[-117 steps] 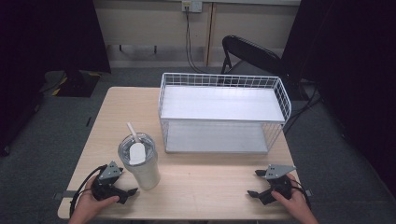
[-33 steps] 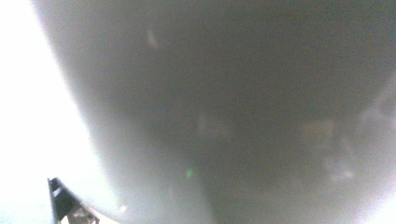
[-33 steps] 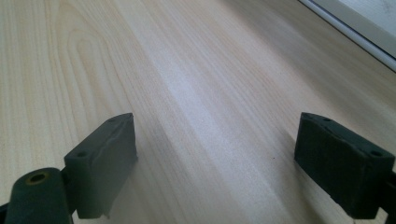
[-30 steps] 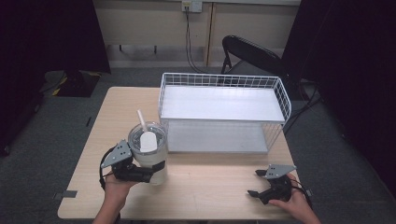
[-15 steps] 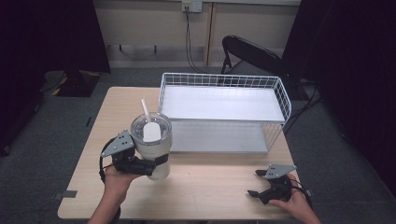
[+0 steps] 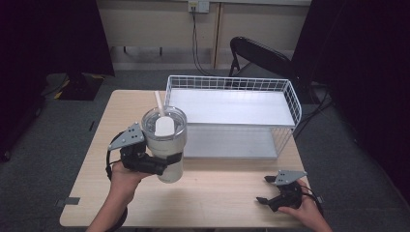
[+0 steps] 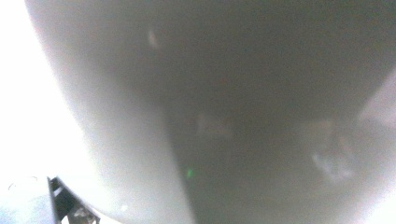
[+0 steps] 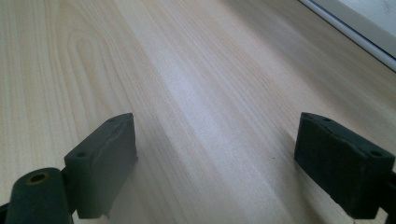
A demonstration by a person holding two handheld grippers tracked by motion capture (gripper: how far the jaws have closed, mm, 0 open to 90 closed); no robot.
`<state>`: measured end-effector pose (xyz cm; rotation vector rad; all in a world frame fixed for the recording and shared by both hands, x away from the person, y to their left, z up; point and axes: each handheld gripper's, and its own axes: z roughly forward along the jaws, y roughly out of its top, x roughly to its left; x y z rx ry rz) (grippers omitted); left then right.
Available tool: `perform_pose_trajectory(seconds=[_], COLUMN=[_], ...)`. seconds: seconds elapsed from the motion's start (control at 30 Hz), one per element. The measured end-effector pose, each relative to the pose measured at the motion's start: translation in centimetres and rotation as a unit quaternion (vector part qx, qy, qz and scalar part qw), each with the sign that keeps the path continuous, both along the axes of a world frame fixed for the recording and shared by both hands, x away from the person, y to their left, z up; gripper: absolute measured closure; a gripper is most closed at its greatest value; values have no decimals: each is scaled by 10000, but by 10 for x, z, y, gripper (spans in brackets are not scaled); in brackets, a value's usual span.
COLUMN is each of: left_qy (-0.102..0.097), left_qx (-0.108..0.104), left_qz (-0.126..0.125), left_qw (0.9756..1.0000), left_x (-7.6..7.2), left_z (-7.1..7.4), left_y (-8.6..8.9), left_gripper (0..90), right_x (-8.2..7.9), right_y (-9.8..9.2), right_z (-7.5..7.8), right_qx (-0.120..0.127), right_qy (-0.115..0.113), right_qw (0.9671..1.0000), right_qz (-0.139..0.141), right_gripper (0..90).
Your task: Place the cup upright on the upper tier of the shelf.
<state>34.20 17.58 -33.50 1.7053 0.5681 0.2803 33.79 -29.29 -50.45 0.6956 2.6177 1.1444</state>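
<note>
A steel tumbler (image 6: 165, 147) with a clear lid and a white straw (image 6: 158, 103) hangs upright above the left part of the wooden table (image 6: 217, 200). My left gripper (image 6: 168, 162) is shut on its lower body, jaws wrapped around it from the left side. In the left gripper view the tumbler's grey wall (image 7: 233, 116) is pressed up close and blurred. My right gripper (image 6: 264, 189) rests on the table at the front right, open. Between its pads (image 8: 105, 163) lies bare wood (image 8: 196, 79).
A white two-tier wire rack (image 6: 227, 82) stands at the back right of the table, just right of the tumbler, both shelves bare. A black chair (image 6: 261, 55) is behind the table. Bare tabletop lies between the two hands.
The left gripper has lifted the tumbler off the table and carried it upward, slightly nearer the rack. The right gripper has stayed put.
</note>
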Motion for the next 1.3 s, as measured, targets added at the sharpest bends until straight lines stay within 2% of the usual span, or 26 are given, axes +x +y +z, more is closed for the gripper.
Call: perform_pose_trajectory(seconds=[0.13, 0.17, 0.5, 0.67, 0.7, 0.77, 0.93, 1.07, 1.3], left_qy=[31, -13, -127, -159, -163, -159, -225, -166, -200], left_qx=[31, 111, -17, 30, 32, 30, -23, -111, -45], left_qz=[-97, -123, -346, -389, -432, -430, -513, -540, -578], left_qw=[9999, 9999, 9993, 9991, 9989, 9989, 9984, 9983, 9981], left_x=[2, 2, 7, 9, 11, 12, 16, 20, 30], left_z=[10, 17, 43, 56, 62, 64, 79, 85, 99], left_y=[-5, -9, -25, -33, -37, -38, -47, -51, -63], left_gripper=[86, 86, 86, 86, 86, 86, 86, 86, 86], right_x=[0, 0, 0, 0, 0, 0, 0, 0, 0], right_y=[0, 0, 0, 0, 0, 0, 0, 0, 0], right_z=[0, 0, 0, 0, 0, 0, 0, 0, 0], right_qx=[1, 0, 4, 5, 6, 8, 9, 9, 16], right_qy=[3, 1, 0, 3, 0, -12, -12, -12, -5], right_qw=[10000, 10000, 10000, 10000, 10000, 10000, 10000, 10000, 10000], right_qz=[0, 0, 0, 0, -6, -3, -2, -3, -5], right_gripper=[124, 124, 124, 124, 124, 124, 124, 124, 126])
